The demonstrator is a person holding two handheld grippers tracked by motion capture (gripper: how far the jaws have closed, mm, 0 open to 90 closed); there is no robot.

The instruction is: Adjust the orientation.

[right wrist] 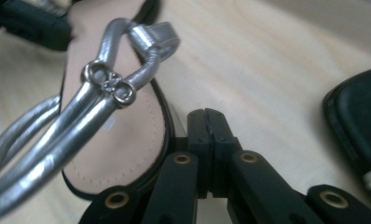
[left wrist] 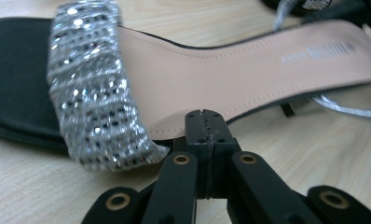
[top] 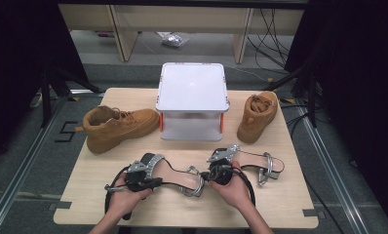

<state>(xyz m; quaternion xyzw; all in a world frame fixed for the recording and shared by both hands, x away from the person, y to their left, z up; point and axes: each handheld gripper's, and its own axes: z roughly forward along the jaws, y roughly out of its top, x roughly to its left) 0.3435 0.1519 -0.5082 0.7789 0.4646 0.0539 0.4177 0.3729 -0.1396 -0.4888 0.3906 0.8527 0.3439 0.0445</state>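
Observation:
Two black sandals with silver straps lie on the wooden table (top: 280, 204). The near sandal (top: 175, 176) lies between my hands. The other sandal (top: 253, 161) lies to its right. My left gripper (top: 153, 182) is shut, and its tips (left wrist: 203, 116) rest against the near edge of the sandal's sole (left wrist: 249, 79), just right of the glittering toe strap (left wrist: 92, 93). Also shut, my right gripper (top: 206, 178) has its tips (right wrist: 206, 114) beside the heel end (right wrist: 123, 144), close to the silver ankle strap (right wrist: 104, 88). The second sandal's black toe (right wrist: 356, 126) shows at the right.
A white two-level rack (top: 192, 100) stands at the back middle of the table. One tan boot (top: 119, 127) lies to its left and another tan boot (top: 258, 116) stands to its right. Cables trail from both grippers toward the table's front edge.

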